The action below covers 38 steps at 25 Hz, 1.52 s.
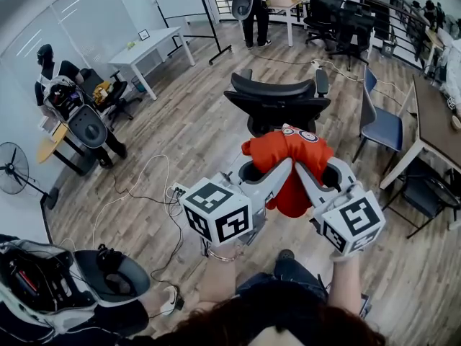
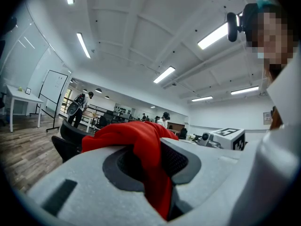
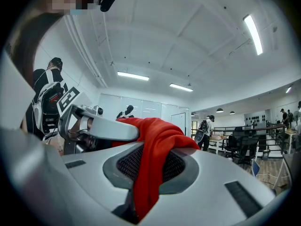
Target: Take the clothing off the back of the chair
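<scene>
A red garment [image 1: 290,166] with a printed patch near its top hangs between my two grippers, clear of the black office chair [image 1: 279,99] that stands beyond it. My left gripper [image 1: 282,166] is shut on the cloth's left part, and the red fabric [image 2: 146,149] is pinched between its grey jaws and spills over them. On the other side my right gripper [image 1: 305,167] is shut on the garment [image 3: 153,159] too, with folds draped over its jaw. Both grippers point level, side by side, above the person's knees.
Cables [image 1: 144,193] trail over the wooden floor at the left. A blue chair [image 1: 379,125] and a brown table [image 1: 432,128] stand at the right, a white table [image 1: 151,45] at the far left. People stand at the back and at the left, and a fan [image 1: 14,170] is by the left edge.
</scene>
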{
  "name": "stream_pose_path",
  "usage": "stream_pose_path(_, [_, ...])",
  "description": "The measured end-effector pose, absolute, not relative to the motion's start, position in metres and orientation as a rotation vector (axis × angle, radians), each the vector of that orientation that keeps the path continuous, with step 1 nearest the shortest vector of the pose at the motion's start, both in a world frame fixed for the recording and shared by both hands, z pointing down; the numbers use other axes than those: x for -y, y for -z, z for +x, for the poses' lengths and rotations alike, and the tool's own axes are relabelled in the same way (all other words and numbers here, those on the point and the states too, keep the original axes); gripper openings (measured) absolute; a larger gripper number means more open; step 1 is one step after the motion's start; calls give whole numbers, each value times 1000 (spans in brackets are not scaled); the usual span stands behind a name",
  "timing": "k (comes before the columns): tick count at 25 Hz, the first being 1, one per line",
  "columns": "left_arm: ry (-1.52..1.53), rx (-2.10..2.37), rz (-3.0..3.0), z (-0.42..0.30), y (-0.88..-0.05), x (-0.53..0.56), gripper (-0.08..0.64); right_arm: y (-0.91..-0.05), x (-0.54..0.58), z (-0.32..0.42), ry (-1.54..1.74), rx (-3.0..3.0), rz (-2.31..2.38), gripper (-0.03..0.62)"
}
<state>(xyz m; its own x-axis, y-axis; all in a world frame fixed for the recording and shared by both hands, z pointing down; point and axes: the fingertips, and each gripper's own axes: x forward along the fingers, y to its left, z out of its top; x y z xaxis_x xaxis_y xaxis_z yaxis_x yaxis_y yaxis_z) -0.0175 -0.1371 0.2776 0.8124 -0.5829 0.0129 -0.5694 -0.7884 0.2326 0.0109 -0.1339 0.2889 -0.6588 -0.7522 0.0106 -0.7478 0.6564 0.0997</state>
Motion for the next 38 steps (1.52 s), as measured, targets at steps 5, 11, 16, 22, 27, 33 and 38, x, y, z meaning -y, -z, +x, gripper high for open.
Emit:
stream_pose_path(5, [75,878,2790,-25,-278,118,100,-288,115,5,134,2804,1297,74])
stream_pose_path(11, [55,842,2819,-41,-280,98,101,-290,95,-6,120,2780,1340,74])
stream_pose_path(16, [57,819,2820,-63,-273,89,101,-280,86,-26,107,2752,1369,74])
stream_pose_path(22, [35,835,2837,-62,-287,83,101,-293,81,-24,93,2735,1380,74])
stream_pose_path(27, [37,857,2840,-54,-291,84,101,-297,83,-16,99,2737,1362,74])
stream_pose_path(33, [31,891,2828,-39,-296,84,101,-302,83,-1,94,2743,1326,73])
stream_pose_path(38, [32,916,2803,-35,-297,81,101,-303,82,3,84,2736,1297,72])
